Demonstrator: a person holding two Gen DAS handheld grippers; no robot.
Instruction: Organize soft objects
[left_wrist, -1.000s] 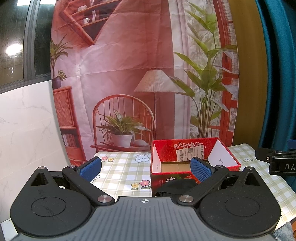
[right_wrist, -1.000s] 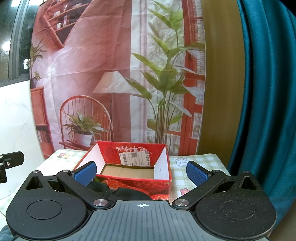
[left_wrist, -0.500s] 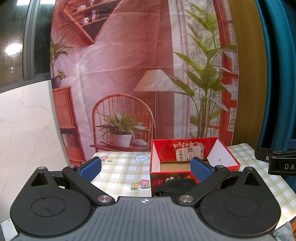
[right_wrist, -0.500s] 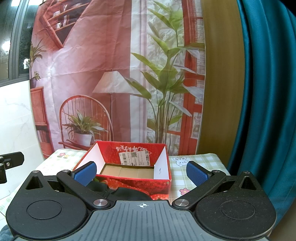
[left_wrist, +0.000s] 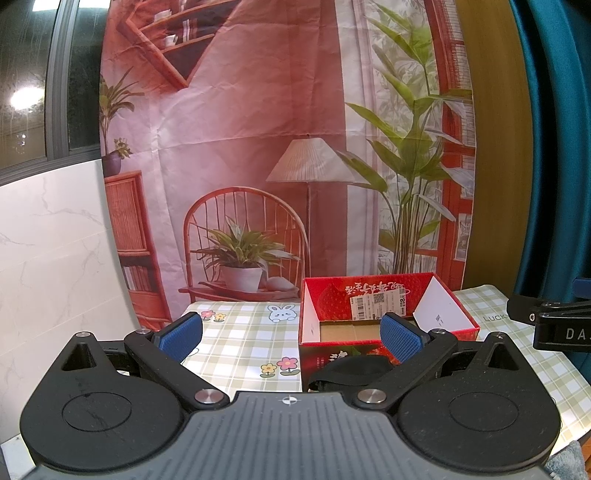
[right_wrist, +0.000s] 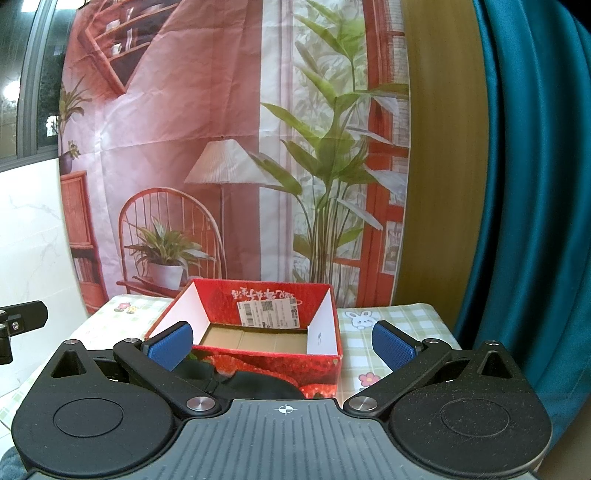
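A red cardboard box (left_wrist: 332, 306) (right_wrist: 258, 360) with strawberry print stands open on the checked tablecloth; its brown floor holds nothing that I can see. A black soft object (left_wrist: 351, 371) (right_wrist: 255, 384) lies against the box's near wall, mostly hidden behind both gripper bodies. My left gripper (left_wrist: 291, 334) is open, hovering in front of the box's left half. My right gripper (right_wrist: 282, 343) is open too, straddling the box front. A grey-blue fuzzy cloth (left_wrist: 565, 461) peeks in at the bottom right corner of the left wrist view.
The tablecloth (left_wrist: 243, 336) has bunny and flower prints. A printed backdrop (left_wrist: 258, 147) hangs behind the table, a white marble panel (left_wrist: 48, 258) stands at left, a teal curtain (right_wrist: 528, 184) at right. The other gripper's black body (left_wrist: 554, 325) shows at right.
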